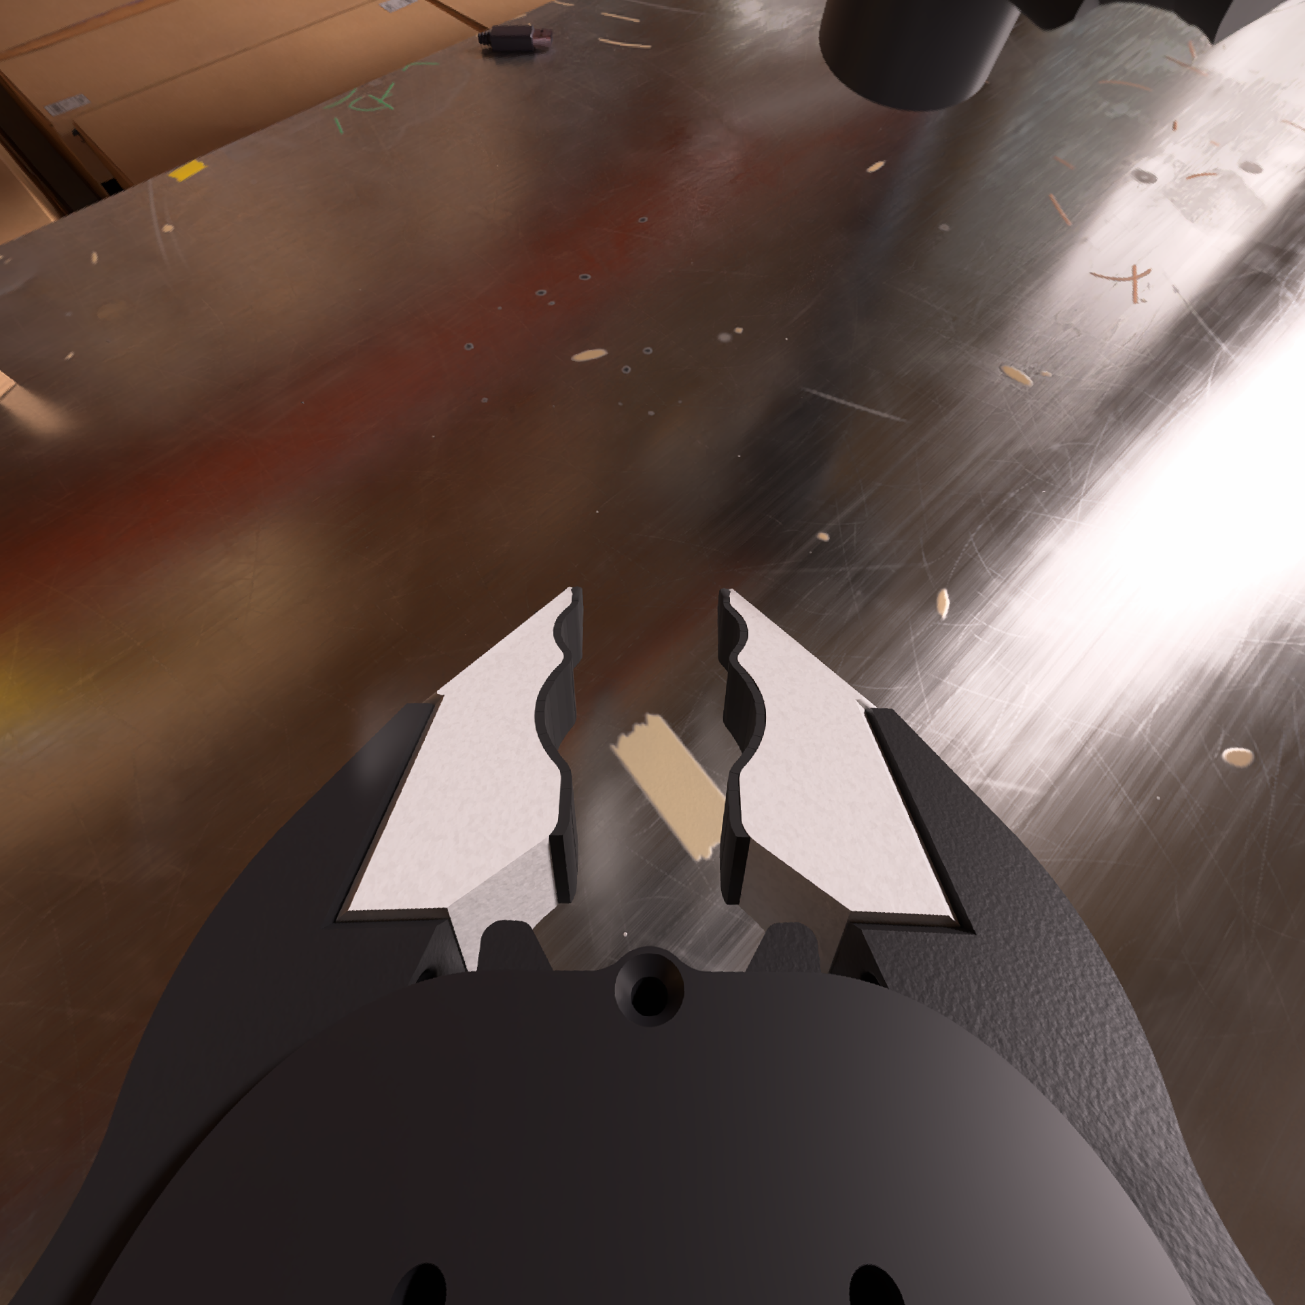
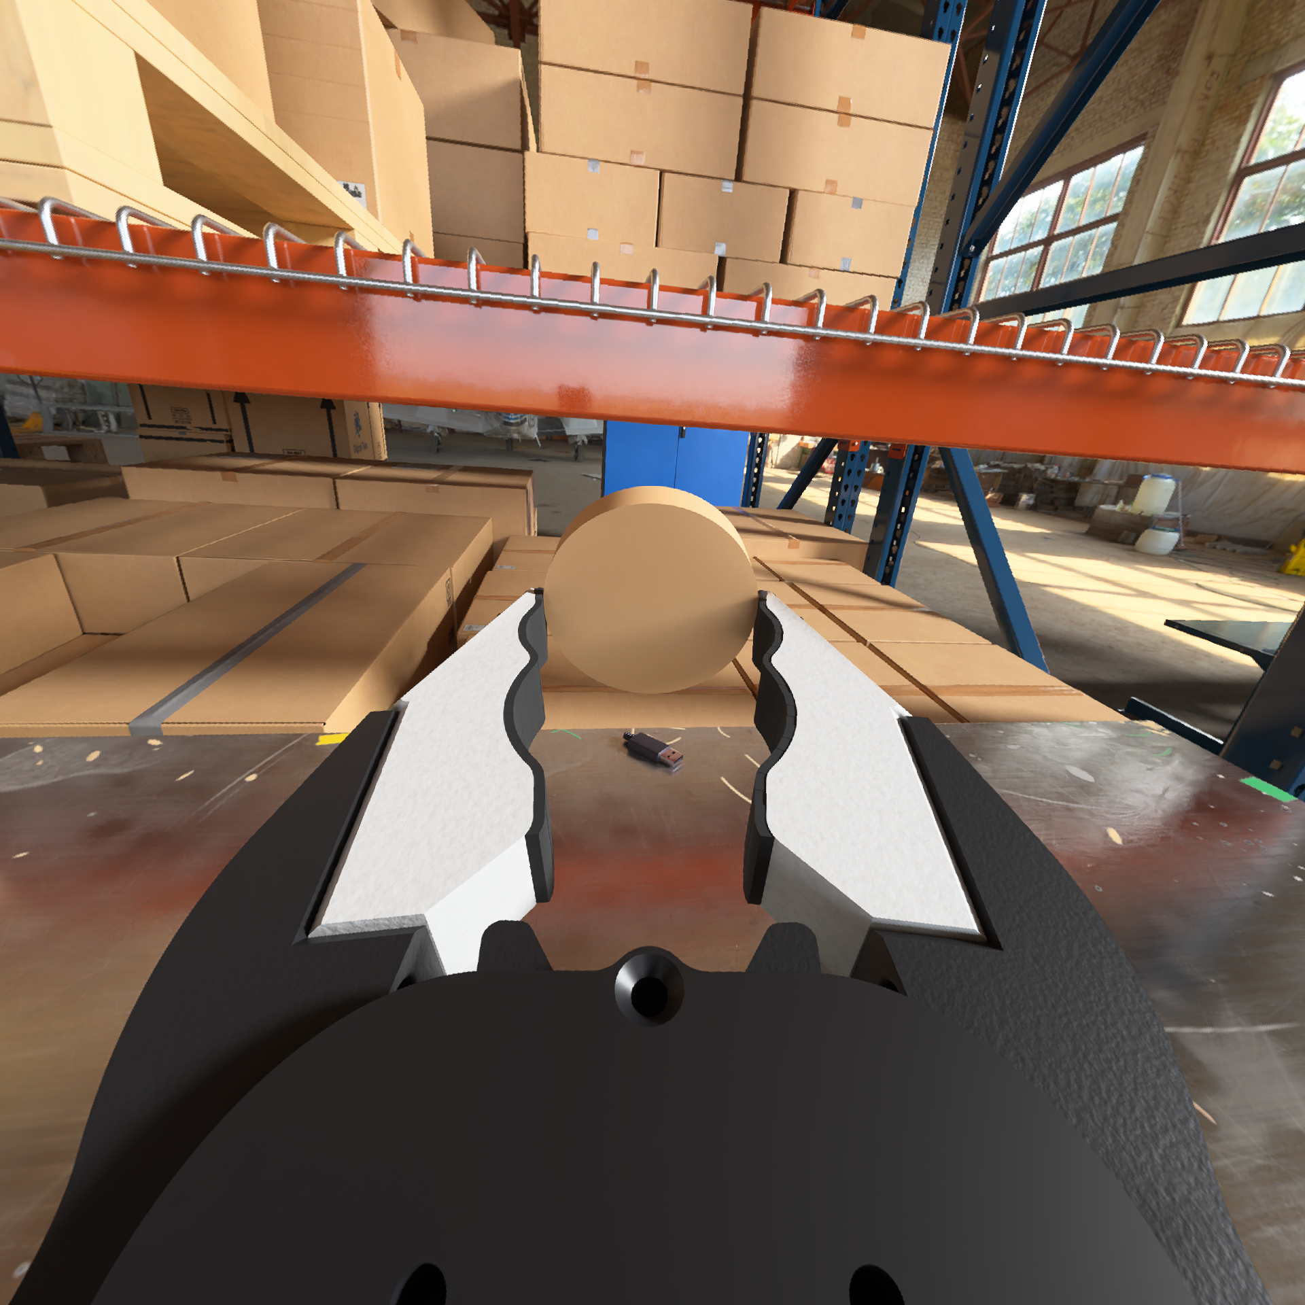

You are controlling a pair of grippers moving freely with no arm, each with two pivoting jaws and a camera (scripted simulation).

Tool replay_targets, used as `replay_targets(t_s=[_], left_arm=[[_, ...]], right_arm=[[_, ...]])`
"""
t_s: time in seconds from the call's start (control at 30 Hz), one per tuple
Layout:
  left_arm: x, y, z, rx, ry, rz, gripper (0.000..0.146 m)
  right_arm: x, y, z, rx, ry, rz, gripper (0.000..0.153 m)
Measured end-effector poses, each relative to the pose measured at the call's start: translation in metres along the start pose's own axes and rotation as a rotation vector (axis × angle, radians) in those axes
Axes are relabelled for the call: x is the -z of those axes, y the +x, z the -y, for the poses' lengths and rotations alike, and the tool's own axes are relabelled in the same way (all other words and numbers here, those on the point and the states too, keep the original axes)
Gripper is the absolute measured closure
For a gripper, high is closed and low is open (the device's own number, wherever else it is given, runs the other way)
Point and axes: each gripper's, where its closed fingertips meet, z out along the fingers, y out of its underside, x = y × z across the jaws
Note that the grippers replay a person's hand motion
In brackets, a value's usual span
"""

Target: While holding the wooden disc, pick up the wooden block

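Observation:
In the right wrist view, my right gripper (image 2: 650,595) is shut on the round wooden disc (image 2: 650,614). It pinches the disc's sides at the fingertips and holds it above the metal table (image 2: 212,883). In the left wrist view, my left gripper (image 1: 650,593) is open and empty, tilted down over the scratched metal table (image 1: 353,459). No wooden block shows in either view. The dark body of the right gripper (image 1: 911,49) shows at the top right of the left wrist view.
A small USB stick (image 2: 653,752) lies near the table's far edge and also shows in the left wrist view (image 1: 512,37). A strip of tan tape (image 1: 671,784) is stuck to the table under my left fingers. Cardboard boxes (image 2: 247,635) and an orange rack beam (image 2: 635,353) stand beyond.

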Motion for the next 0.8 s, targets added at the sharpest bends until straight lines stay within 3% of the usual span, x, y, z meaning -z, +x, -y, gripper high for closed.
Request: replay_targets(t_s=[0.3,0.6,0.8], left_arm=[[0.000,0.002,-0.001,-0.018,-0.003,0.009,0.108],[0.004,-0.003,0.008,0.020,0.040,-0.020,0.103],[0.021,-0.068,0.056,0.042,0.051,-0.055,0.104]], right_arm=[[0.024,-0.001,-0.012,-0.001,-0.005,-0.001,0.094],[0.028,-0.001,-0.013,-0.014,-0.008,0.004,0.094],[0.027,-0.002,-0.012,-0.014,-0.007,0.005,0.094]])
